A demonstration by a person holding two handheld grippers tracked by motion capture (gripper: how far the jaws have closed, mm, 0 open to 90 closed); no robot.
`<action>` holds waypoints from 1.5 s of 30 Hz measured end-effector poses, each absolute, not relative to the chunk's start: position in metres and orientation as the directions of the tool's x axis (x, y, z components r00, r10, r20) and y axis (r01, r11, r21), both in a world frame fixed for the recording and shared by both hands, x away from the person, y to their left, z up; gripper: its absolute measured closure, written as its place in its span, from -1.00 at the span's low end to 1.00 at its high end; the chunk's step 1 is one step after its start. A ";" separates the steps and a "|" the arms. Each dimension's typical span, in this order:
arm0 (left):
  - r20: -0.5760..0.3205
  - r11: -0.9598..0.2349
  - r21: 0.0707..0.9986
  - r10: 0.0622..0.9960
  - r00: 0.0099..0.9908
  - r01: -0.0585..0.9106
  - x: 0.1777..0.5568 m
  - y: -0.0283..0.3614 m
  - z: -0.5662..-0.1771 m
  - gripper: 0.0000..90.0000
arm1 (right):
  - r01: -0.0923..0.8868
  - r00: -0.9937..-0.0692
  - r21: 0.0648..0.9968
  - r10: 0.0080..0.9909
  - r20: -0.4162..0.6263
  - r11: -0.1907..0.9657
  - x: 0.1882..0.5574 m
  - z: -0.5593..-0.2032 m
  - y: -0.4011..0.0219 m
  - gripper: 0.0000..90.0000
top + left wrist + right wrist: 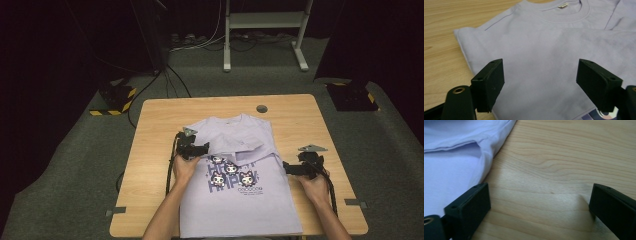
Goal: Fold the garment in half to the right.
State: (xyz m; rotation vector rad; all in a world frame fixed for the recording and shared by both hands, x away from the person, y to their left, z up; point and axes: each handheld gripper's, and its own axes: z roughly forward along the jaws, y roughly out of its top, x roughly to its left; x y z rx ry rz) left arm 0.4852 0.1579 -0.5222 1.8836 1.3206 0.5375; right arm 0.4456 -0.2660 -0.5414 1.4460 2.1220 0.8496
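A lilac T-shirt (240, 175) lies partly folded at the centre of the wooden worktop (150, 150), collar toward 12 o'clock. The folded sleeve could slide open if dragged carelessly (the fabric looks loose). The left gripper (200, 149) hovers over the shirt's 9 o'clock edge, fingers (490, 82) spread, holding nothing. The right gripper (290, 167), at 3 o'clock, is spread over bare wood.

The lilac cotton T-shirt with a cartoon print (240, 195) runs off the high view's bottom edge; small lettering beneath its print is unreadable.
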 end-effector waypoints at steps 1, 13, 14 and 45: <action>-0.084 -0.180 0.778 0.920 0.384 0.601 0.486 0.157 -0.524 -0.50 | 0.679 -0.364 0.683 0.931 -0.004 0.268 0.447 -0.539 -0.263 -0.90; -0.086 -0.154 0.756 0.940 0.331 0.636 0.493 0.160 -0.533 -0.76 | 0.549 -0.497 0.797 0.865 0.072 0.249 0.477 -0.504 -0.179 -0.81; -0.087 -0.154 0.753 0.940 0.329 0.640 0.493 0.161 -0.533 -0.81 | 0.549 -0.496 0.800 0.865 0.078 0.243 0.483 -0.504 -0.172 -0.81; -0.010 -0.191 0.690 0.962 0.273 0.698 0.503 0.166 -0.538 -0.83 | 0.610 -0.458 0.685 0.883 -0.104 0.397 0.532 -0.531 -0.130 -0.78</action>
